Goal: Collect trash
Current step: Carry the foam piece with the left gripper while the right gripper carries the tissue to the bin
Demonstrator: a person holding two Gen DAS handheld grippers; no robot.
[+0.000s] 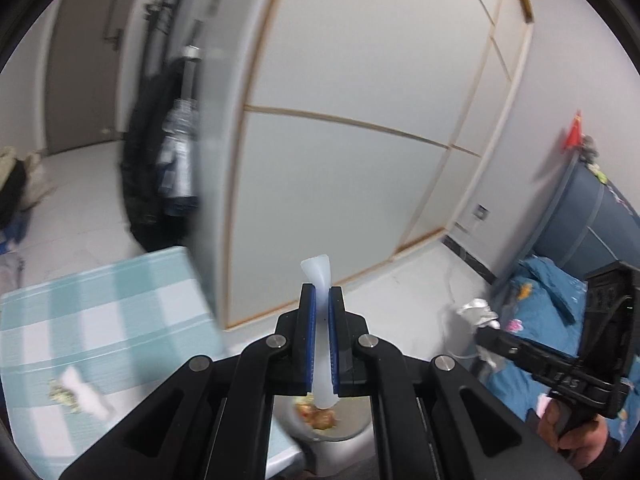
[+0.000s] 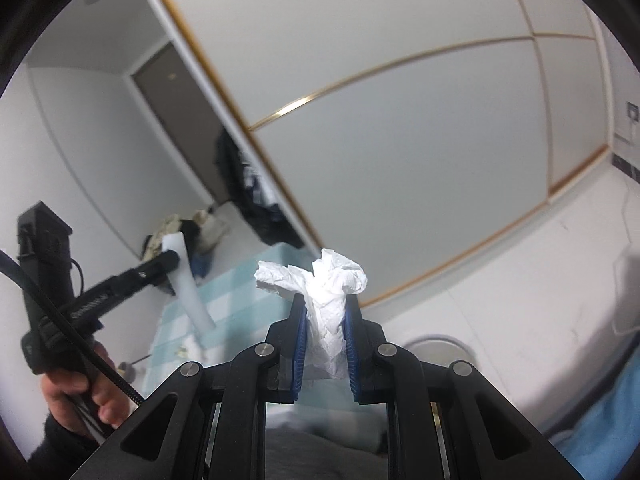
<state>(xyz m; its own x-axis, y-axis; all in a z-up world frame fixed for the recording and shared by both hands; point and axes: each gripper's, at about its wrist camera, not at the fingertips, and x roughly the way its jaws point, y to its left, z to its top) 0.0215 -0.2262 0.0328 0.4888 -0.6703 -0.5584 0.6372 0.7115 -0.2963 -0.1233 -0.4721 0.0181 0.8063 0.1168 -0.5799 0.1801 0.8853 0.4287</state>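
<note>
Left wrist view: a white plastic spoon is clenched between the blue pads of the left gripper, handle sticking out past the fingertips, bowl end pointing back toward the camera. Below the spoon's bowl, a white bowl with food scraps is seen through the gap in the gripper frame. To the left, a teal-and-white checked tablecloth is covered in part by a crumpled white tissue and food crumbs. Behind it, dark clothing is hung beside a white sliding panel wall with gold trim. At right, the right gripper is held by a hand above blue bedding, with crumpled tissue at its tip.

Right wrist view: a crumpled white paper tissue is grasped between the right gripper's blue pads, jaws closed on it, wad bulging above the fingertips. At left, the left gripper is held by the other hand, the spoon clamped at its tip. The checked cloth is seen beyond, motion-blurred.
</note>
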